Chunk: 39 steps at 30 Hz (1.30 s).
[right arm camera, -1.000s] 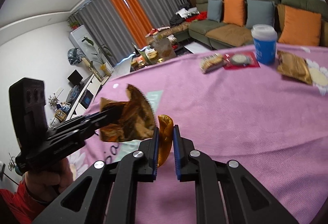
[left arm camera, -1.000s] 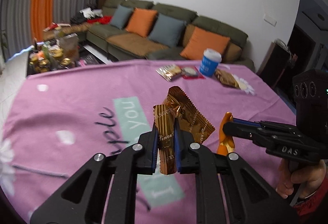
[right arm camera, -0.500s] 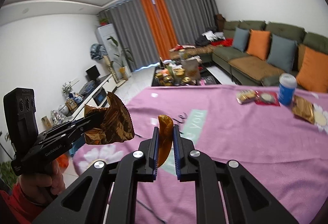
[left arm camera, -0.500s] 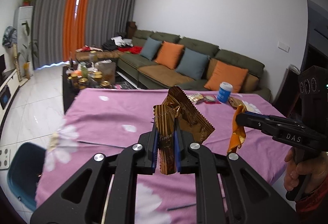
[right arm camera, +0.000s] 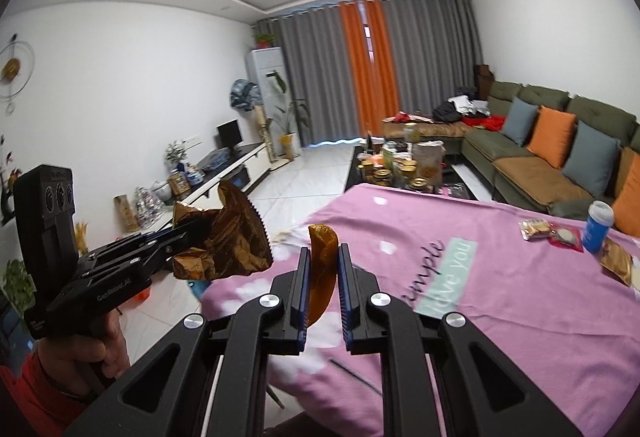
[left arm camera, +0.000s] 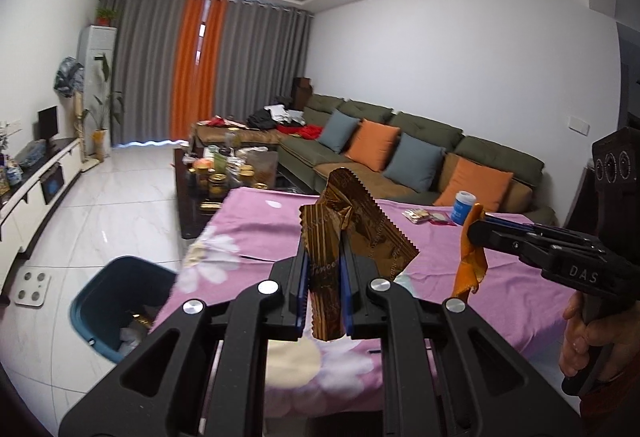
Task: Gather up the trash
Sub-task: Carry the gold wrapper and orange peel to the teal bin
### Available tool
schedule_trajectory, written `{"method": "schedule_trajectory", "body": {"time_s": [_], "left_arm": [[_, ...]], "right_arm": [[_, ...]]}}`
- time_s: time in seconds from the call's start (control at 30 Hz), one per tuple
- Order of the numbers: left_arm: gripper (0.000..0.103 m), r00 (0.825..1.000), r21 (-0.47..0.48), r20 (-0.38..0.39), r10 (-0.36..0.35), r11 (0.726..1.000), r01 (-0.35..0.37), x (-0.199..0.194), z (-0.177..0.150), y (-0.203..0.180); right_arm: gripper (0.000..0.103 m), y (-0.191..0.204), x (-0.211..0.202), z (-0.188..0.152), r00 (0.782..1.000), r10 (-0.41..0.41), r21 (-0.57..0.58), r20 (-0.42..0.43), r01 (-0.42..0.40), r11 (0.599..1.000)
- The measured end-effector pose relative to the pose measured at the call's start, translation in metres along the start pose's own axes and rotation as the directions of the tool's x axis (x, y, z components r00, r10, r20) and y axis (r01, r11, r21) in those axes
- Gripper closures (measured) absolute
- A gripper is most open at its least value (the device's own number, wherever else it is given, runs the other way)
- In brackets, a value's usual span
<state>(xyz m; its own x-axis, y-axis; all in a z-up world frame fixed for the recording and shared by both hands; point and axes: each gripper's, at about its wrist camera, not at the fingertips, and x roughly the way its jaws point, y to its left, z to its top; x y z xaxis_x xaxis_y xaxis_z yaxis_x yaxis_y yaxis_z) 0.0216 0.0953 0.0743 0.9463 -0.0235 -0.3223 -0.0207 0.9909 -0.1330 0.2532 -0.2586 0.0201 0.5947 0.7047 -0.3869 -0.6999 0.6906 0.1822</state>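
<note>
Both grippers swung off the tabletop toward its edge; we now see the blue bin down-left of the left gripper (clamped on gold wrapper). Right gripper pinches the orange wrapper.

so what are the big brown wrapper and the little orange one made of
Crinkled bronze-brown wrapper: looks like metallised foil film, glossy with sharp creases, a zigzag-cut edge and printed lettering.
Small orange wrapper: probably thin plastic film, smooth, shiny and slightly see-through; hard to be sure.
</note>
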Motion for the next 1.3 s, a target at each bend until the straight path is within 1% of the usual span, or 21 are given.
{"method": "schedule_trajectory", "body": {"time_s": [0.1, 0.2, 0.3, 0.4, 0.43, 0.47, 0.53, 0.63, 0.77, 0.87, 0.93, 1.07, 1.1, 1.3], "left_arm": [[0.09, 0.999, -0.01, 0.02, 0.041, 0.999, -0.041, -0.022, -0.003, 0.005], [0.09, 0.995, -0.025, 0.03, 0.09, 0.996, -0.09, -0.04, -0.005, 0.019], [0.09, 0.987, -0.026, 0.024, 0.157, 0.987, -0.156, -0.05, -0.008, 0.034], [0.09, 0.976, -0.025, 0.009, 0.216, 0.976, -0.216, -0.053, -0.01, 0.05], [0.09, 0.968, -0.023, 0.003, 0.251, 0.968, -0.25, -0.056, -0.012, 0.055], [0.09, 0.963, -0.027, -0.005, 0.268, 0.963, -0.268, -0.057, -0.013, 0.062], [0.09, 0.948, -0.025, -0.022, 0.317, 0.948, -0.318, -0.055, -0.015, 0.076], [0.09, 0.932, -0.042, -0.055, 0.358, 0.932, -0.361, -0.052, -0.017, 0.099], [0.09, 0.91, -0.044, -0.109, 0.401, 0.912, -0.407, -0.036, -0.019, 0.131], [0.09, 0.894, -0.037, -0.148, 0.423, 0.901, -0.433, -0.019, -0.023, 0.15], [0.09, 0.89, -0.043, -0.173, 0.423, 0.899, -0.436, 0.003, -0.022, 0.166], [0.09, 0.873, -0.053, -0.223, 0.434, 0.889, -0.455, 0.045, -0.026, 0.185], [0.09, 0.867, -0.056, -0.243, 0.436, 0.886, -0.461, 0.052, -0.029, 0.192], [0.09, 0.846, -0.075, -0.311, 0.434, 0.876, -0.477, 0.091, -0.046, 0.221]], "right_arm": [[0.092, 0.015, 0.0, -0.001, 1.0, 0.023, -0.031, -0.002, -0.023, 0.999], [0.092, 0.033, 0.005, 0.0, 0.999, 0.044, -0.071, -0.008, -0.044, 0.997], [0.092, 0.042, 0.013, 0.002, 0.998, 0.054, -0.093, -0.014, -0.055, 0.994], [0.092, 0.049, 0.025, 0.006, 0.997, 0.07, -0.111, -0.022, -0.072, 0.991], [0.091, 0.053, 0.027, 0.007, 0.997, 0.073, -0.116, -0.024, -0.075, 0.99], [0.091, 0.055, 0.032, 0.008, 0.997, 0.076, -0.122, -0.029, -0.079, 0.989], [0.091, 0.057, 0.044, 0.013, 0.995, 0.095, -0.125, -0.042, -0.1, 0.987], [0.091, 0.066, 0.067, 0.02, 0.991, 0.112, -0.149, -0.067, -0.121, 0.981], [0.091, 0.078, 0.095, 0.027, 0.985, 0.137, -0.161, -0.105, -0.153, 0.975], [0.091, 0.085, 0.123, 0.034, 0.979, 0.152, -0.167, -0.138, -0.174, 0.97], [0.091, 0.09, 0.138, 0.037, 0.975, 0.16, -0.171, -0.157, -0.186, 0.968], [0.091, 0.099, 0.174, 0.042, 0.962, 0.175, -0.171, -0.212, -0.213, 0.962], [0.091, 0.102, 0.187, 0.043, 0.957, 0.177, -0.173, -0.231, -0.219, 0.96], [0.091, 0.117, 0.237, 0.042, 0.932, 0.185, -0.177, -0.311, -0.248, 0.952]]}}
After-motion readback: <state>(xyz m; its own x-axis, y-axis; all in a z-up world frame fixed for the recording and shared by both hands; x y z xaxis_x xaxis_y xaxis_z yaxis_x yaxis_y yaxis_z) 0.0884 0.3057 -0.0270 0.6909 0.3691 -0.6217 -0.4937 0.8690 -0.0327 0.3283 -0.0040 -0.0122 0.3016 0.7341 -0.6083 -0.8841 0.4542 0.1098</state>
